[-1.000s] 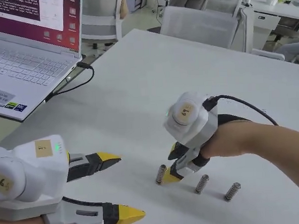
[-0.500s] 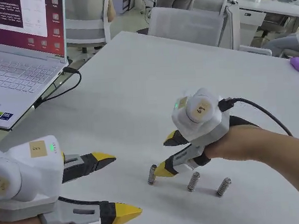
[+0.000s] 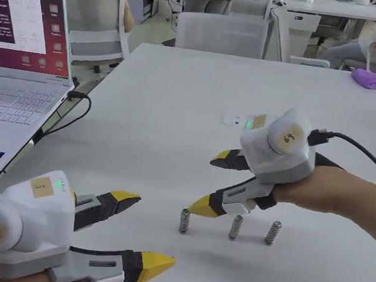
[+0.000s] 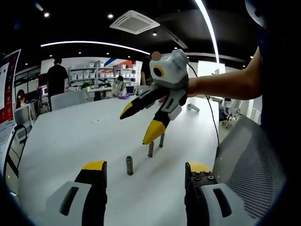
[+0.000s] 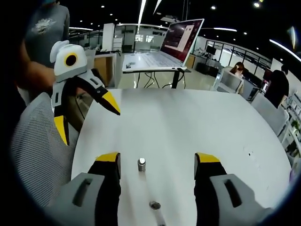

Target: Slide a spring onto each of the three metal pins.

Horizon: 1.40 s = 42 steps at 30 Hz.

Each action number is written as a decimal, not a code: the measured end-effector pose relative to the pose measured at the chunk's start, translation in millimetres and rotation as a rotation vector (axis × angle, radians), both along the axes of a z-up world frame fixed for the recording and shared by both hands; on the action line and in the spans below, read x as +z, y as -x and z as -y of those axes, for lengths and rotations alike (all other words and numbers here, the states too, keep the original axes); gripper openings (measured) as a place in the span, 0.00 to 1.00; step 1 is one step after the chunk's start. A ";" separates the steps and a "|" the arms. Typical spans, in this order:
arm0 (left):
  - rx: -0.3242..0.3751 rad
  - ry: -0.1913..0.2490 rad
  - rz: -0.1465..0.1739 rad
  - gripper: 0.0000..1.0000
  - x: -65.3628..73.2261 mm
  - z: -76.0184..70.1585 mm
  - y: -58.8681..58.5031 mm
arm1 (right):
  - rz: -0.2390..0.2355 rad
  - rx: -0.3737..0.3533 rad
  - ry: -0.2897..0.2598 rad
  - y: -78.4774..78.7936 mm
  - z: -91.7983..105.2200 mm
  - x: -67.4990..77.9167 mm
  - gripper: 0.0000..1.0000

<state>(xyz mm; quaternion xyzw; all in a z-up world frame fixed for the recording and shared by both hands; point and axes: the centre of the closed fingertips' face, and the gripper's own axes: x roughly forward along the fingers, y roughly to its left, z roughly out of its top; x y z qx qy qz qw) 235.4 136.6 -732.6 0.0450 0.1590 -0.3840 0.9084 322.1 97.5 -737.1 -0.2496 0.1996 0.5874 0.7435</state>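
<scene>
Three small metal springs stand upright in a row on the white table: one on the left (image 3: 184, 221), one in the middle (image 3: 235, 227), one on the right (image 3: 274, 233). They also show in the left gripper view, the nearest spring (image 4: 129, 165) just ahead of my jaws. Any pins inside the coils are hidden. My right gripper (image 3: 207, 184) hovers open just above the left spring, which sits between its jaws (image 5: 141, 164) from above. My left gripper (image 3: 142, 230) is open at the near left, empty, a hand's width from the springs.
An open laptop (image 3: 17, 80) sits at the far left with a black cable (image 3: 68, 118) trailing over the table. A small white label (image 3: 234, 118) lies mid-table. Office chairs (image 3: 221, 33) stand beyond the far edge, and a purple object (image 3: 369, 78) lies at the far right.
My right gripper has lifted up and to the right, off the left spring, and its jaws stand wider apart. The left gripper has held its place.
</scene>
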 end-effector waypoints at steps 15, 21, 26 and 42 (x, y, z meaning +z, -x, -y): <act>-0.004 0.020 0.018 0.64 9.6 8.4 -6.1 | 0.099 -0.118 -0.198 8.0 55.8 41.8 0.79; -0.001 0.026 0.022 0.64 12.2 10.5 -7.7 | 0.125 -0.196 -0.236 11.0 92.8 44.7 0.82; 0.001 0.030 0.023 0.64 12.1 11.7 -7.9 | 0.118 -0.252 -0.239 17.1 119.2 36.8 0.84; 0.020 0.042 -0.001 0.65 5.2 14.4 -6.7 | 0.061 -0.337 -0.243 40.5 160.0 3.7 0.90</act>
